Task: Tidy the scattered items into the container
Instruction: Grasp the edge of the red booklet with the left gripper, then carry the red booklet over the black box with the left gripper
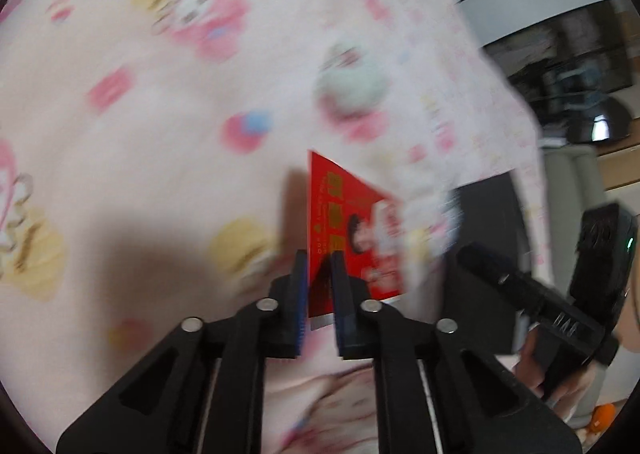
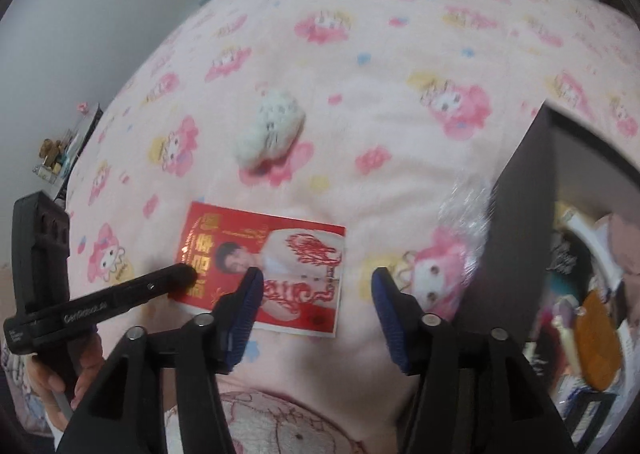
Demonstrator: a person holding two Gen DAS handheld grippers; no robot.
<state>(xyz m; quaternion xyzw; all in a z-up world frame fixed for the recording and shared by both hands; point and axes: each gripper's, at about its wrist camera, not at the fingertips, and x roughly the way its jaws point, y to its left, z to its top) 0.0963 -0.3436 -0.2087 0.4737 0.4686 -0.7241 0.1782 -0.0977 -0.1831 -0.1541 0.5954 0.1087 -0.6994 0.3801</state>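
A red card (image 2: pixel 260 266) with a printed picture lies flat on the pink cartoon blanket (image 2: pixel 360 74). My right gripper (image 2: pixel 316 282) hangs open above the card's right half, with nothing between its fingers. My left gripper (image 2: pixel 184 274) comes in from the left, its tip at the card's left edge. In the blurred left wrist view the left gripper (image 1: pixel 320 266) has a narrow gap between its jaws, and the red card (image 1: pixel 352 222) shows beneath them, not lifted. The dark container (image 2: pixel 520 214) stands at the right, holding several items.
A white fluffy toy (image 2: pixel 272 130) lies on the blanket beyond the card. A crumpled clear wrapper (image 2: pixel 468 202) rests against the container's wall. A hand (image 2: pixel 52 374) holds the left gripper's handle. A shelf with small things (image 2: pixel 60 158) stands at the far left by the wall.
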